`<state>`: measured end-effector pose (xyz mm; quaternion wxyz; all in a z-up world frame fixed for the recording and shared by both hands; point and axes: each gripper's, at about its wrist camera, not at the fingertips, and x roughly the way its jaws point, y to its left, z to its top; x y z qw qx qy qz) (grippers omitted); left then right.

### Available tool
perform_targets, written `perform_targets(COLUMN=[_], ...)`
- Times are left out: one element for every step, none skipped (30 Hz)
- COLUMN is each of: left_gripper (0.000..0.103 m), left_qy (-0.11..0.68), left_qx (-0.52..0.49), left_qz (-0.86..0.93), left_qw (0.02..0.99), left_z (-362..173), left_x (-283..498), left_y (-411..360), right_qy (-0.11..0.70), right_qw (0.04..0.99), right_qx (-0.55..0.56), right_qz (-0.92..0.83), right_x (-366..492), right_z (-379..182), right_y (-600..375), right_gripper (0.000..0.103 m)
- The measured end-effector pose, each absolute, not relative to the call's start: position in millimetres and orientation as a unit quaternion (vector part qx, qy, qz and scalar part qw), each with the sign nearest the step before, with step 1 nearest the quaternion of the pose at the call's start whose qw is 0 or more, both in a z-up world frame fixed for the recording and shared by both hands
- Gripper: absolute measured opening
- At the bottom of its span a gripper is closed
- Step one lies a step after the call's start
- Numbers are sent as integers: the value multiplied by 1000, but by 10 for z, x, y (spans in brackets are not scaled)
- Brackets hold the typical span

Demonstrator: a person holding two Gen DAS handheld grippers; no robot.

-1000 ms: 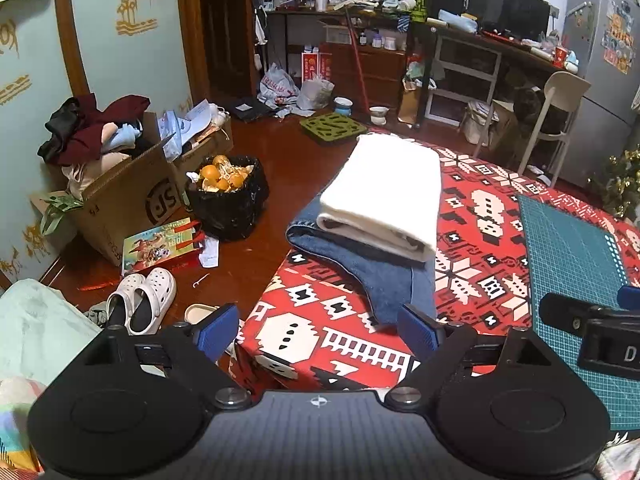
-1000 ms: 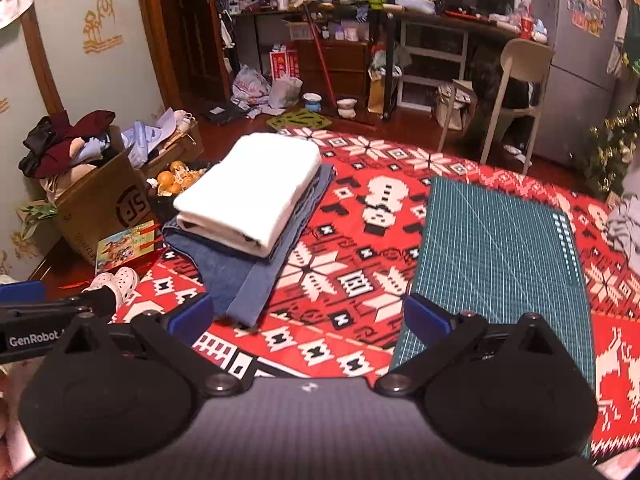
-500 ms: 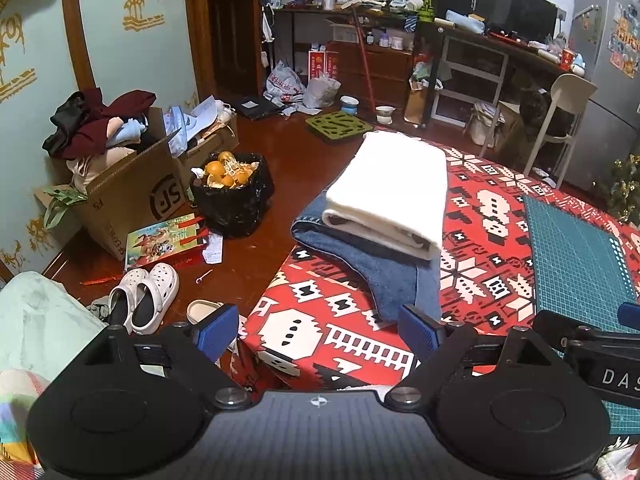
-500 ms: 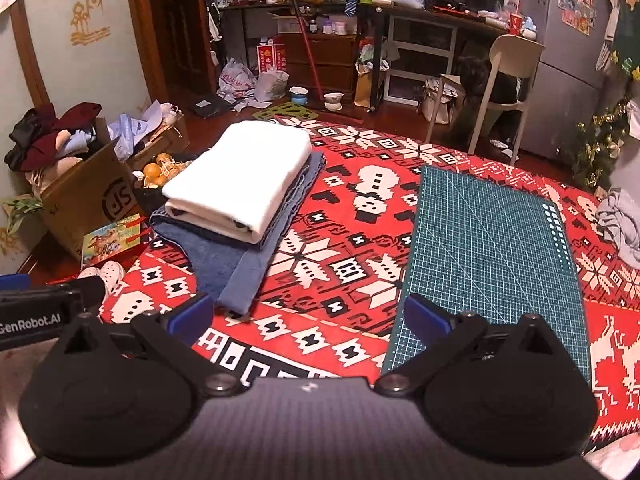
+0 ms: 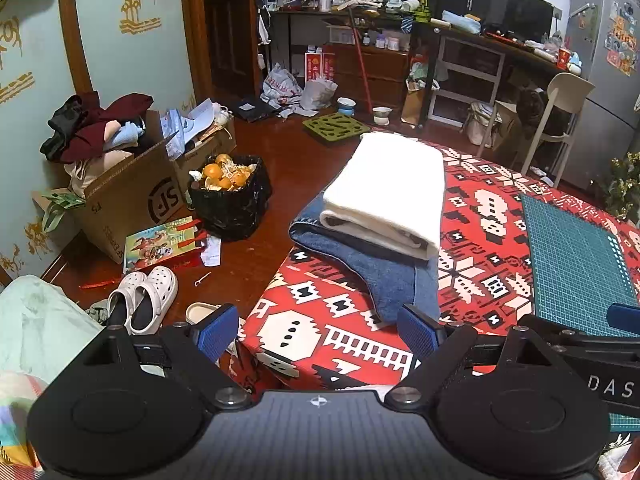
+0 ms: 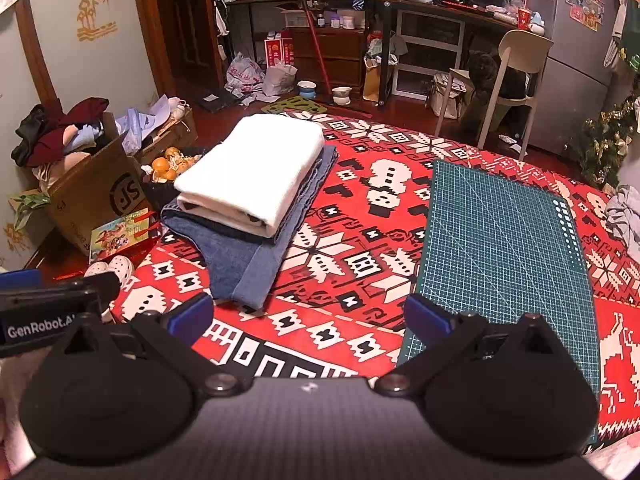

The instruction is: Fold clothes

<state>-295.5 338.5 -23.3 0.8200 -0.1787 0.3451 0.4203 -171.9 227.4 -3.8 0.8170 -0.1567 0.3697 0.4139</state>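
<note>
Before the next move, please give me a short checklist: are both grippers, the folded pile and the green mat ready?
1. Left gripper open, nothing between the fingers: ok.
2. Right gripper open and empty: ok.
3. White folded cloth lies neatly on the folded jeans: ok.
4. Green cutting mat bare for folding: ok.
5. Next garment, grey cloth at the right edge: cannot tell if reachable.

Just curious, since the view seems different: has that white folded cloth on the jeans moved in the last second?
No. The white folded cloth sits on the same spot of the jeans and patterned red cover; only the camera shifted.
</note>
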Motion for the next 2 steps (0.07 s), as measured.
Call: perform_targets(left_gripper=[87, 87], left_qy=[345, 345], left_qx=[-178, -178], left_qz=[420, 420], left_qw=[820, 820], left_z=[-233, -233], left_x=[-2952, -2949], left_y=[3384, 3384], right_qy=[370, 370], right_qw=[817, 817], right_qx=[-155, -156], right_qz=[414, 414], right_x=[-1716, -1716], right_z=[-38, -39], right_y=[2274, 2275], right_gripper=[102, 102])
